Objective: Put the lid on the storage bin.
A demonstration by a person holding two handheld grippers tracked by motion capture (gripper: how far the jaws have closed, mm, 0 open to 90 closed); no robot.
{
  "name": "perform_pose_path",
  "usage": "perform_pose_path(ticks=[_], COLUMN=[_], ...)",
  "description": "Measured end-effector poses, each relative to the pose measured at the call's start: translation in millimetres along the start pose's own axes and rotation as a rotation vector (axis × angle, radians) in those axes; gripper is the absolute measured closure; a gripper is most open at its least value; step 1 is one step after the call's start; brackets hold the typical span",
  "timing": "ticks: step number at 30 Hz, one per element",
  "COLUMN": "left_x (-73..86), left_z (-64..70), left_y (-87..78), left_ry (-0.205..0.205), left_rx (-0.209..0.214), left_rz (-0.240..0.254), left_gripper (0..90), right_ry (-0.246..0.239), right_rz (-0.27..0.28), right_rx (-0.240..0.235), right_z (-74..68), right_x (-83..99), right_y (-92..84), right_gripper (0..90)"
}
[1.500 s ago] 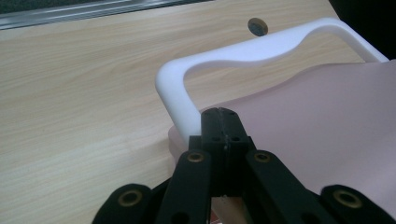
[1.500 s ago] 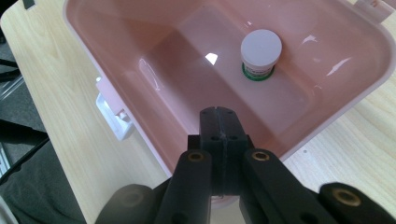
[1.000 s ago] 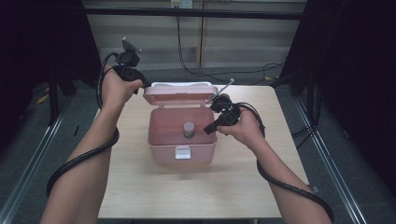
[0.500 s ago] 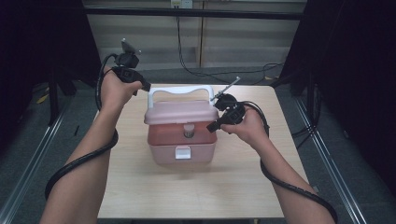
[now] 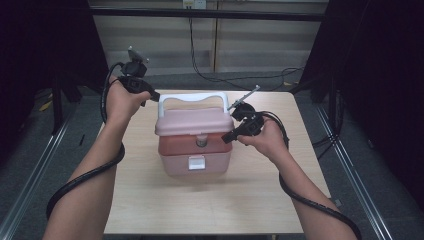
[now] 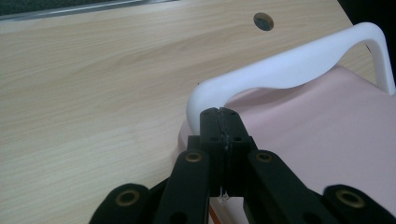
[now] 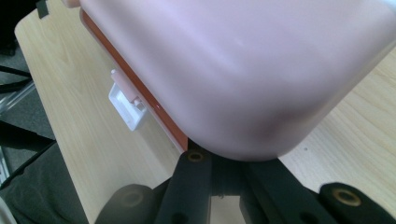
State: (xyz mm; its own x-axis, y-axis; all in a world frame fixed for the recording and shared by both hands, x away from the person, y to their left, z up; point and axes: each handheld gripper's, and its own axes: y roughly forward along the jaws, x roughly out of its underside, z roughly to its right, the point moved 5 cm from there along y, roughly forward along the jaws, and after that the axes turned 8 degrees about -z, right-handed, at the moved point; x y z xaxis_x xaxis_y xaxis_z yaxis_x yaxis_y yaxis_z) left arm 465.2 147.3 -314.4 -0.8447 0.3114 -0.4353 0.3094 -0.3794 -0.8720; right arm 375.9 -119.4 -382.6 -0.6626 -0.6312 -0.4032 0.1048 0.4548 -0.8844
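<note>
Left gripper [image 6: 219,114], fingers closed and empty, touches the white handle [image 6: 289,65] (frame centre); right gripper [image 5: 231,136], closed, sits under the pink lid [image 5: 194,121].

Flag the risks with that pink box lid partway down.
1. The lid is not yet shut; the right gripper, jaws closed, sits under its front right corner and may get pinched.
2. The left gripper, jaws closed, only rests by the white handle, so the lid could drop hard.
3. The grey item inside may block closing.
</note>
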Motion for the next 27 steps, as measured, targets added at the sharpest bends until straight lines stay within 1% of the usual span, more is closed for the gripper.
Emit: perform_pose_path(ticks=[3, 7, 10, 13, 14, 17, 20, 22, 23, 27], left_x=[3.3, 7.6, 10.8, 13.4, 14.7, 17.4, 20.5, 21.8, 23.3, 27.4], left_z=[-3.5, -8.3, -12.8, -17.4, -18.9, -24.0, -28.7, -31.4, -33.6, -38.9], left_y=[1.6, 3.7, 5.4, 6.8, 6.9, 8.1, 8.1, 8.1, 7.5, 9.0], left_ry=[-0.004, -0.013, -0.022, -0.044, -0.043, -0.042, -0.042, -0.044, -0.038, -0.051], left_rx=[-0.001, -0.006, -0.014, -0.017, -0.017, -0.040, -0.048, -0.062, -0.068, -0.081], left_rz=[-0.003, 0.005, 0.017, 0.027, 0.026, 0.040, 0.040, 0.054, 0.054, 0.070], left_gripper=[86.2, 81.6, 74.9, 69.5, 68.8, 62.1, 57.6, 52.4, 51.1, 44.3], right_ry=[0.003, 0.004, 0.005, 0.004, 0.009, 0.005, 0.010, 0.008, 0.008, 0.005], right_rz=[-0.004, -0.006, -0.011, -0.009, -0.008, -0.009, -0.006, -0.004, -0.005, -0.004], right_rx=[0.000, 0.000, -0.002, -0.004, -0.003, -0.005, -0.008, -0.006, -0.009, -0.009], right_z=[0.2, 1.2, 1.6, 1.9, 2.0, 1.8, 1.8, 1.8, 1.6, 0.5], right_x=[2.0, 4.6, 6.9, 8.4, 8.8, 10.4, 11.9, 13.0, 13.5, 14.5], right_y=[2.0, 4.4, 6.2, 7.0, 7.0, 7.3, 7.6, 7.5, 7.4, 7.9], right_gripper=[90.0, 90.0, 90.0, 90.0, 90.0, 90.0, 90.0, 90.0, 90.0, 90.0])
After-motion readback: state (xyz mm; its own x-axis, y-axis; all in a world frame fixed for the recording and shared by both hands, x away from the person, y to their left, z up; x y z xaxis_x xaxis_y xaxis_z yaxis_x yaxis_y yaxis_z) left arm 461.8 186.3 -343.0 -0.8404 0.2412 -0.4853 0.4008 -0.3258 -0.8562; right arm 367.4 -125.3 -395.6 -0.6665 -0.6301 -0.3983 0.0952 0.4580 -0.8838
